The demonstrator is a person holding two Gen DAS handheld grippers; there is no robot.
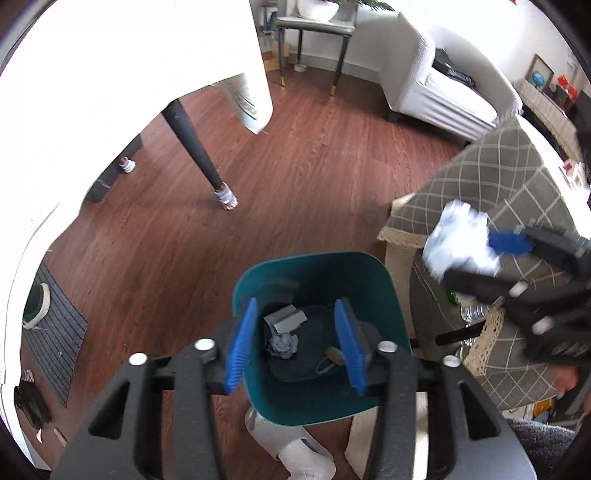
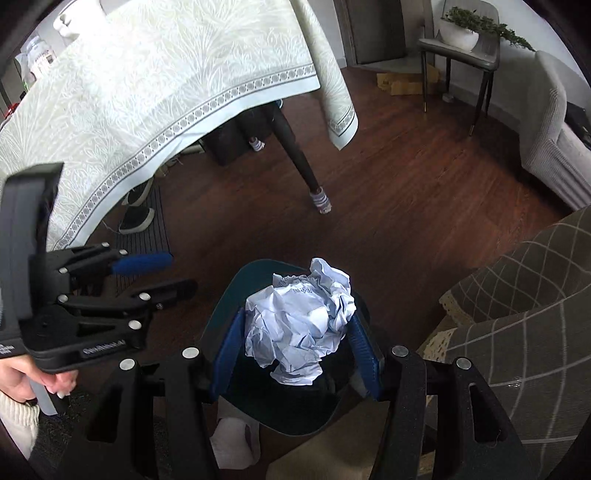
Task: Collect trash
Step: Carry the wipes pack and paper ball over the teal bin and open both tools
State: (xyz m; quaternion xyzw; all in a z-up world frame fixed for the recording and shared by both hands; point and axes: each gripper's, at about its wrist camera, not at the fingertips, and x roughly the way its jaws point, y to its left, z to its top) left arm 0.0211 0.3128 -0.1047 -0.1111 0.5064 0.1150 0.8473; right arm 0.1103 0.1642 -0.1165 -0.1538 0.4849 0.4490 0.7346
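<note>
A teal trash bin (image 1: 373,280) stands on the wood floor; inside lie a grey card piece (image 1: 286,320), a small crumpled grey ball (image 1: 283,344) and other scraps. My left gripper (image 1: 295,345) hangs open and empty right above the bin's mouth. My right gripper (image 2: 297,338) is shut on a large crumpled white paper ball (image 2: 299,321), held above the bin (image 2: 236,284). In the left wrist view that gripper (image 1: 476,254) and its paper ball (image 1: 458,240) sit right of the bin. The left gripper also shows in the right wrist view (image 2: 166,273), open.
A table with a white patterned cloth (image 2: 147,92) and a dark leg (image 1: 195,147) stands behind the bin. A chair with a grey checked cover (image 1: 491,184) is at the right. A white sofa (image 1: 443,85), a side table (image 1: 314,26), shoes (image 2: 136,218) and a floor mat (image 1: 51,332) surround the area.
</note>
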